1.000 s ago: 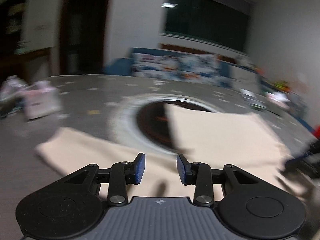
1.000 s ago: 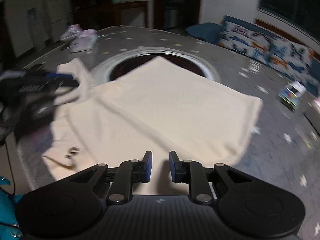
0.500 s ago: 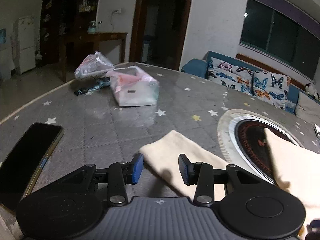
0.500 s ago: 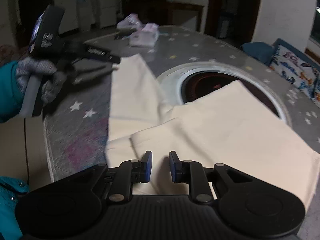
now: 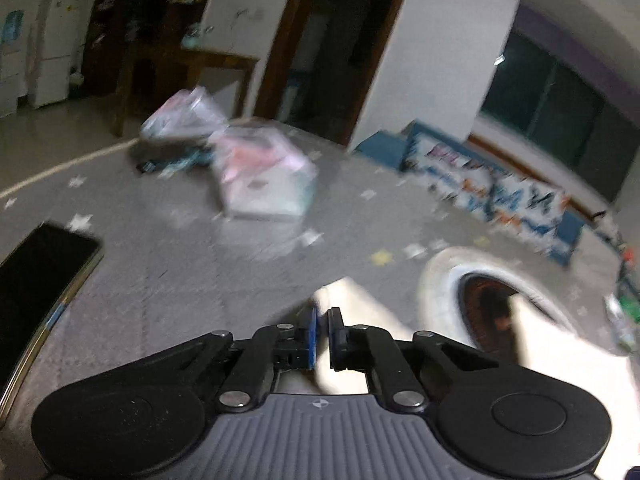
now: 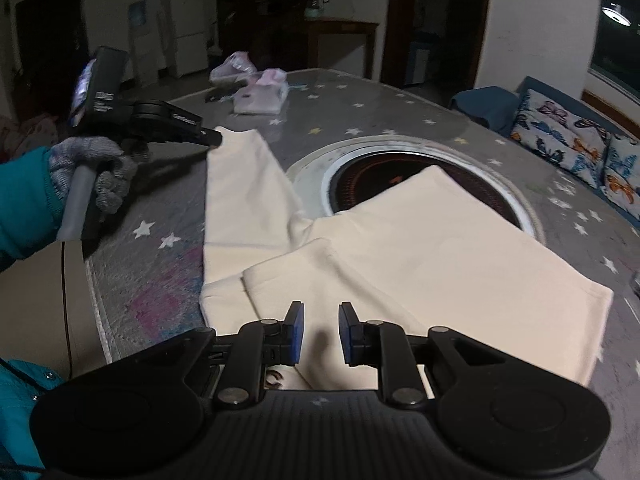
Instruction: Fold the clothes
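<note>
A cream garment (image 6: 420,248) lies spread on the grey star-patterned table (image 6: 360,112), partly over the round hotplate recess. Its long sleeve (image 6: 240,184) stretches away to the left. My left gripper (image 6: 216,138), held by a gloved hand (image 6: 96,164), sits at the sleeve's far end. In the left wrist view, the left gripper (image 5: 322,332) has its jaws closing together, and the sleeve cuff (image 5: 360,300) is pinched between the pads. My right gripper (image 6: 320,332) hovers over the garment's near folded edge, slightly open with nothing between its fingers.
A dark phone (image 5: 36,280) lies at the table's left edge. Pink and clear plastic bags (image 5: 264,180) sit further back. The round hotplate recess (image 6: 400,168) is set in the table's middle. A butterfly-print sofa (image 6: 560,140) stands beyond the table.
The left gripper swung left to the sleeve's end and its jaws came together on the cuff. The right gripper shifted left along the garment's near edge, still slightly open.
</note>
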{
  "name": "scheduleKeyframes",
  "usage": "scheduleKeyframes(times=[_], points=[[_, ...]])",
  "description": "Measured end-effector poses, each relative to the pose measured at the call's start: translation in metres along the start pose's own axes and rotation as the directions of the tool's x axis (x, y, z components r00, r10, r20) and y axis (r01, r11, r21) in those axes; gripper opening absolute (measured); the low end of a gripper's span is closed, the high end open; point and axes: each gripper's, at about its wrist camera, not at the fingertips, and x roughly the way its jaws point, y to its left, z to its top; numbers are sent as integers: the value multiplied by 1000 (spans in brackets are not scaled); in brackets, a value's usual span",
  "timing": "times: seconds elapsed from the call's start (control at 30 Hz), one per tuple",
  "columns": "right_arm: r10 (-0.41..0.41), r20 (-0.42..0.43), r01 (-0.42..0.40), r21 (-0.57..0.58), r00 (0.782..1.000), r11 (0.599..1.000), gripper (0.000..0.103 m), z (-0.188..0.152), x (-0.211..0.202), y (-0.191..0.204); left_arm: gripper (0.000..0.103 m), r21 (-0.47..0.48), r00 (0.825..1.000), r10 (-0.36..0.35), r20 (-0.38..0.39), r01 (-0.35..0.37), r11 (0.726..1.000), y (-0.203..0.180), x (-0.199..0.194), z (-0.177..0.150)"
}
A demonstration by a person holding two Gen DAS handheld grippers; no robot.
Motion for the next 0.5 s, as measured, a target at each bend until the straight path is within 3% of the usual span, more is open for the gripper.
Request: scheduleKeyframes(times=[0.1,0.2,0.33,0.5], points=[[-30,21,29,34,999,999,18,-5,-14,-10,5,37,993,-107,44,105,994,-29,-24,6],[-71,39,67,80,997,995,18,-14,-28,-24,5,101,968,-243,70,236,967,-68,-48,8],[-124,55,115,151,991,982,18,-28,-46,-45,5,183,908,-416,45,401,897,-120,-73,-1],[-188,57,169,248,981,954,18,-51,-66,-70,5,248,809,-585,-58,580,776,-177,-92,-30]])
